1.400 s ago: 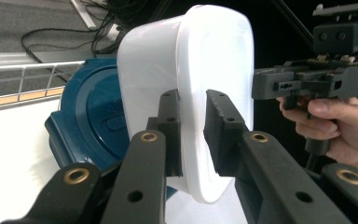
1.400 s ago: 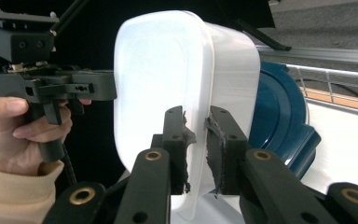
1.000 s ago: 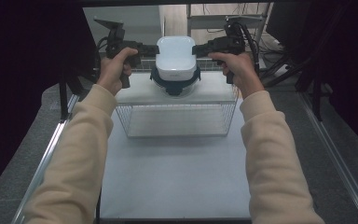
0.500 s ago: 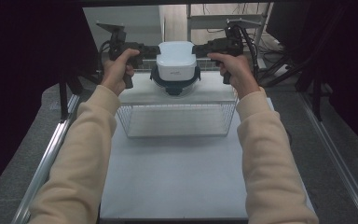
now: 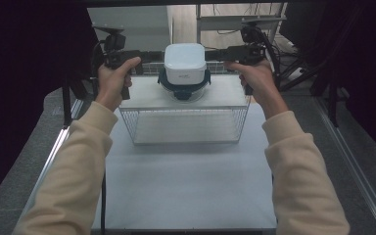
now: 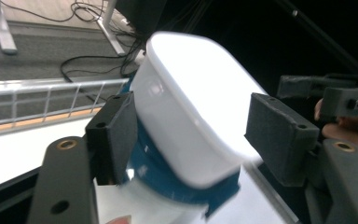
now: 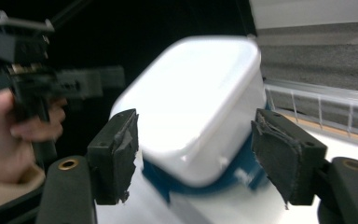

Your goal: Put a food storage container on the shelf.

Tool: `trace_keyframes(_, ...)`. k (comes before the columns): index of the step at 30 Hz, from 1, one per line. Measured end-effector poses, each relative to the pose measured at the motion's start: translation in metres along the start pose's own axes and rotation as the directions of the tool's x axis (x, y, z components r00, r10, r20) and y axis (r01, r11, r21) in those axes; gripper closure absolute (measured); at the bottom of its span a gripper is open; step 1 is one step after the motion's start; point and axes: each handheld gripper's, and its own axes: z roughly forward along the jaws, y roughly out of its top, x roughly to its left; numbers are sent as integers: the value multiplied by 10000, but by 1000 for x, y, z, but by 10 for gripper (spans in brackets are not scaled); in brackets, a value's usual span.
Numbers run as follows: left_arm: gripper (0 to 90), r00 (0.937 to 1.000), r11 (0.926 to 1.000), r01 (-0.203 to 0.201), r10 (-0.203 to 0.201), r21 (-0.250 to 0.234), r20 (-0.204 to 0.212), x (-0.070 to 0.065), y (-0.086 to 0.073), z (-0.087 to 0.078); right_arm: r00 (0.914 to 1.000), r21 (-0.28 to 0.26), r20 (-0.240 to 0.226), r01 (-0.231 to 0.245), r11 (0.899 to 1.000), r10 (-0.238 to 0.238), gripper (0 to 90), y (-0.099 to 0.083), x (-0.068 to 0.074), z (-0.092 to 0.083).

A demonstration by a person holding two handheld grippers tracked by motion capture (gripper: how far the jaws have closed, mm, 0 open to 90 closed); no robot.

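A white tub (image 5: 185, 62) with a dark blue lid (image 5: 183, 91) under it stands on the white top board (image 5: 147, 93) of a wire rack. My left gripper (image 5: 152, 55) points at it from the left and my right gripper (image 5: 216, 53) from the right. Both have just been opening. In the left gripper view the tub (image 6: 191, 107) sits between the spread jaws of the left gripper (image 6: 196, 135), with the right pad (image 6: 279, 135) clear of it. The right gripper (image 7: 200, 156) likewise straddles the tub (image 7: 200, 116), with gaps at both pads.
The wire rack (image 5: 183, 125) stands at the far end of a white table mat (image 5: 186, 181). Dark curtains close in both sides. A metal rail (image 5: 357, 171) runs along the right table edge. Cables and stand legs lie on the floor behind the rack.
Both grippers have opened their jaws and let go of the tub. The hands have drawn apart, left hand leftward and right hand rightward. The tub rests on the rack top.
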Motion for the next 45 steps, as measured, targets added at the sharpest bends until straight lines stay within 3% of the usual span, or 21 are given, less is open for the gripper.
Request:
trace_keyframes(6, 257, 9934, 9936, -1090, 1100, 301, -323, -5, -21, -24, 9953, 549, 491, 808, 9952, -835, 281, -22, 1, -23)
trace_keyframes(14, 230, 9865, 9850, -1582, 1607, 693, -312, -7, -54, -42, 9787, 1083, 973, 1702, 9794, -1809, 258, -50, 7, -41)
trace_keyframes(17, 230, 9846, 9830, -1674, 1706, 751, -372, -6, -67, -49, 9757, 1174, 1125, 1746, 9776, -1878, 258, -62, 4, -45)
trace_keyframes(22, 226, 9793, 9781, -1768, 1860, 1098, -804, -3, -92, -57, 9732, 1429, 1181, 1802, 9732, -1976, 258, -88, -3, -50)
trace_keyframes(27, 229, 9685, 9691, -2005, 2182, 1436, -1197, 0, -119, -60, 9636, 1737, 1530, 1924, 9658, -2195, 263, -120, -8, -53)
trace_keyframes(32, 236, 9574, 9605, -2286, 2514, 1588, -1424, -1, -155, -58, 9629, 1733, 1484, 1992, 9645, -2255, 270, -157, -14, -56)
trace_keyframes(36, 245, 9612, 9567, -2153, 2430, 1961, -1303, 7, -191, -51, 9709, 1722, 1248, 1815, 9682, -2042, 276, -190, -21, -56)
trace_keyframes(40, 244, 9641, 9557, -1947, 2279, 2209, -1365, 16, -221, -47, 9613, 1872, 1595, 1938, 9630, -2245, 281, -217, -24, -57)
trace_keyframes(45, 245, 9582, 9539, -1844, 2281, 2368, -1725, 27, -249, -42, 9562, 2131, 1900, 1813, 9601, -2227, 286, -247, -30, -51)
